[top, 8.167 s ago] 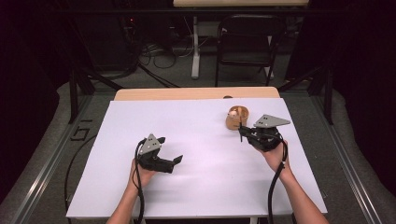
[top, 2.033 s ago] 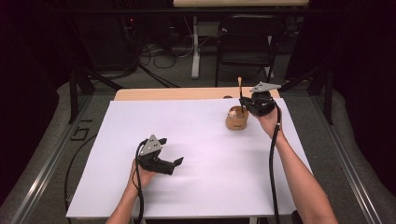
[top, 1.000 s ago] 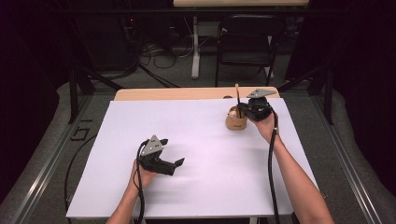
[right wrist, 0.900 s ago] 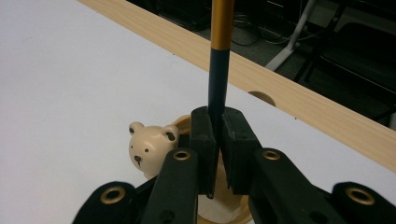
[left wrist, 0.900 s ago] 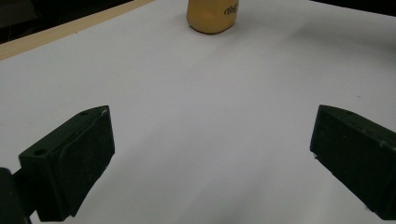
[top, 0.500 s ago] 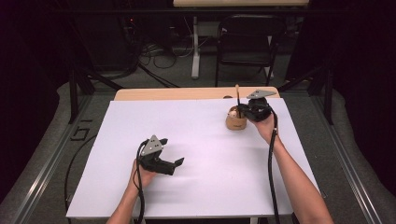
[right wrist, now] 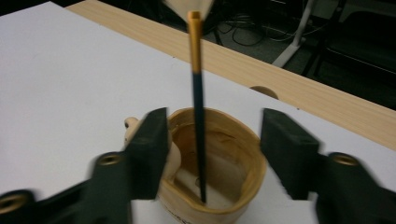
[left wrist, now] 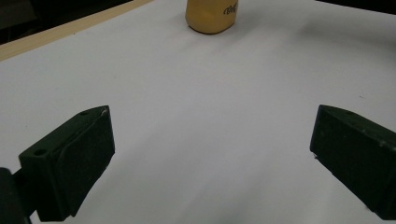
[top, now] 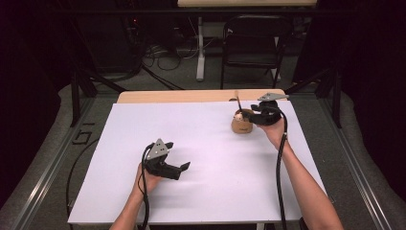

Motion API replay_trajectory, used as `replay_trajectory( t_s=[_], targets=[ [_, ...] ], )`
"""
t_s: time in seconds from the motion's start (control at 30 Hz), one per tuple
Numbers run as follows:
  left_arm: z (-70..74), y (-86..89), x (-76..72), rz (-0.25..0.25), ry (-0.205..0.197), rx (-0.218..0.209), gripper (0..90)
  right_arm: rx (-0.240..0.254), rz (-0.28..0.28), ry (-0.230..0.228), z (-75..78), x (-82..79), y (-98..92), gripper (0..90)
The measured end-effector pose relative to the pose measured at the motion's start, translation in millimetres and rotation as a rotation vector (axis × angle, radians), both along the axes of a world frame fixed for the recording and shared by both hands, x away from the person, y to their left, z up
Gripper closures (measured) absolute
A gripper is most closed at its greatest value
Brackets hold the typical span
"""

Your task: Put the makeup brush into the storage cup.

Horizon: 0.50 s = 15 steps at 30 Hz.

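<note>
A: We start with the desk (top: 201, 191), covered in white, and our left gripper (top: 165, 163) resting low at its near middle, its fingers (left wrist: 70, 163) spread wide with only bare surface between them.

B: Well apart from it, we see the wooden cup (right wrist: 219, 163) near the desk's far right edge. Our right gripper (right wrist: 210, 154) sits at it, fingers (right wrist: 149, 149) just opened, one at each side of the rim.

A: And the thin stick (right wrist: 197, 93)?

B: Upright in the cup, between those fingers, touching neither.
</note>
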<state>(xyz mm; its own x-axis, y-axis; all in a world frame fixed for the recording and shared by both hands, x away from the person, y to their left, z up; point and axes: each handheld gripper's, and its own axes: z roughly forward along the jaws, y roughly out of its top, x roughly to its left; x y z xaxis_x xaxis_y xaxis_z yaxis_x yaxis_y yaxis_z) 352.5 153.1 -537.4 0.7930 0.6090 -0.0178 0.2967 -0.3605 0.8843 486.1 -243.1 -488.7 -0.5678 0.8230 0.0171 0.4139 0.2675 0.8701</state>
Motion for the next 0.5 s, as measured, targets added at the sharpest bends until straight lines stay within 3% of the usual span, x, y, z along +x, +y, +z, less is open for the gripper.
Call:
replay_trajectory(
  t_s=[0.2,0.5],
  targets=[
    [2.3,0.3,-0.7,-0.003,-0.006,0.001,0.0,0.023,0.007,-0.020,6.5,-6.8,-4.9,22.7],
    [8.6,3.6,-1.0,0.014,-0.031,-0.013,0.0,0.034,0.056,-0.058,15.4,-27.0,-8.9,10.3]
  ],
)
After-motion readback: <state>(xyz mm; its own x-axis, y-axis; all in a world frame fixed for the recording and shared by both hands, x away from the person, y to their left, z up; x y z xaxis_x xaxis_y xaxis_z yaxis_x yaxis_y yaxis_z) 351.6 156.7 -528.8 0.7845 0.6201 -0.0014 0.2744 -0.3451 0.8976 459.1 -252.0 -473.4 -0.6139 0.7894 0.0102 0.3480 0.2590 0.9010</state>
